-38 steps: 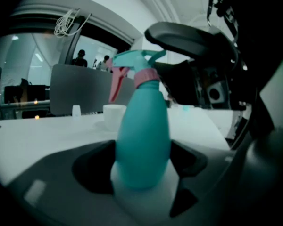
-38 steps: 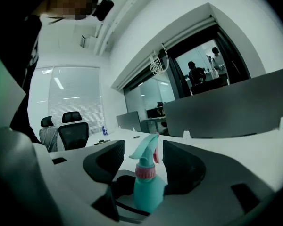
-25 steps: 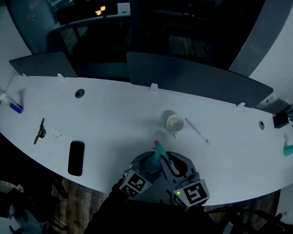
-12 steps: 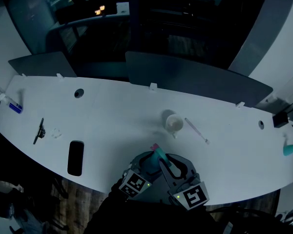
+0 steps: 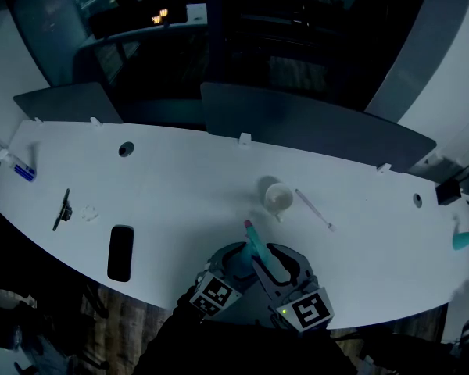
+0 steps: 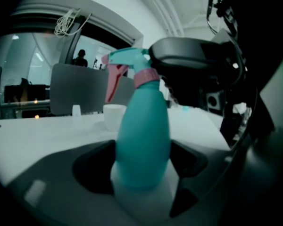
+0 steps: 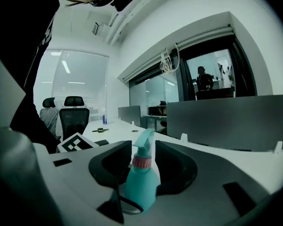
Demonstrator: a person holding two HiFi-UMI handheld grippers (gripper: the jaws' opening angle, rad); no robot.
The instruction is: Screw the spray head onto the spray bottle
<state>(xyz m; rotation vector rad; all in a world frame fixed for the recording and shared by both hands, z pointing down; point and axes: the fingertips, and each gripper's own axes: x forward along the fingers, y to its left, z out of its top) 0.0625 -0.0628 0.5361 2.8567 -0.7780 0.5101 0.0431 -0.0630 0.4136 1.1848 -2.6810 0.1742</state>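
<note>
A teal spray bottle point(image 6: 142, 140) stands upright between my left gripper's point(image 6: 142, 168) jaws, which are shut on its lower body. Its teal spray head point(image 6: 129, 60) with pink trigger and pink collar sits on the neck. My right gripper point(image 7: 142, 166) has its jaws on either side of the spray head point(image 7: 142, 147); they have just been opening, and a narrow gap shows on each side. In the head view both grippers meet at the table's near edge, with the bottle point(image 5: 259, 255) between them.
On the white table point(image 5: 180, 194) beyond the grippers stand a white cup point(image 5: 280, 198) and a thin tube point(image 5: 315, 210). A black phone point(image 5: 121, 252) and a small black tool point(image 5: 62, 209) lie left. Another teal bottle point(image 5: 465, 239) lies far right. Grey dividers point(image 5: 313, 127) line the back.
The right gripper's marker cube has rolled slightly. The bottle's pink trigger has shifted a little. The left gripper and the bottle's body have stayed in place.
</note>
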